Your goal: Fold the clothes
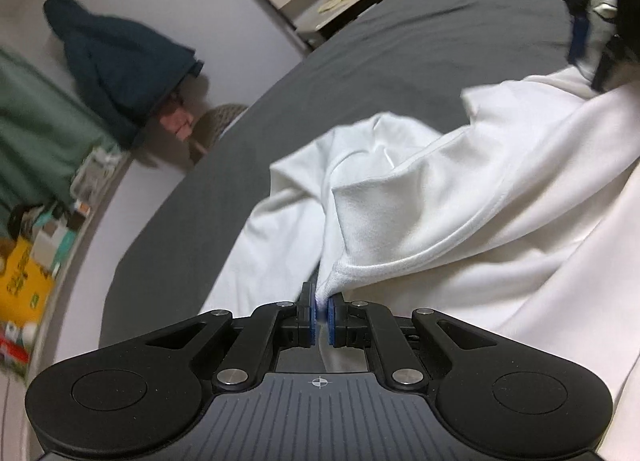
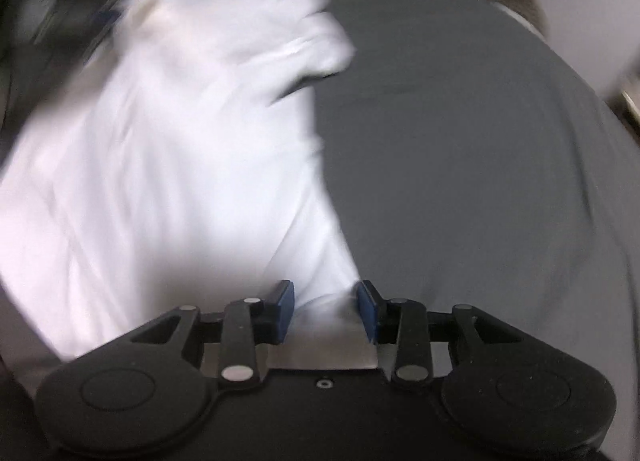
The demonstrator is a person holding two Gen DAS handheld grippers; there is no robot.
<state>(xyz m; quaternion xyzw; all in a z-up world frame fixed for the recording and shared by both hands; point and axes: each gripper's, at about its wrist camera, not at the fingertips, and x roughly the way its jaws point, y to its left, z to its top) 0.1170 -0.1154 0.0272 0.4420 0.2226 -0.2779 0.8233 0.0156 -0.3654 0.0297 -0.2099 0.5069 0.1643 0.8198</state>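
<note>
A: Where is the garment?
B: A crumpled white cotton shirt [image 1: 460, 197] lies on the grey bedsheet [image 1: 360, 61], spreading toward two o'clock.
A: And the tongs?
B: The left gripper [image 1: 321, 317] pinches its hem. The right gripper [image 2: 326, 311] stands parted, cloth loose between its blue pads.

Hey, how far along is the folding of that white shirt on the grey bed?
Early. Done: nothing looks neatly folded; the white shirt lies bunched on the grey bed. In hand: the left gripper is shut on a hemmed edge of the shirt; the right gripper stands open with cloth between its fingers, not pressed. Left: spreading it flat and making every fold.
</note>
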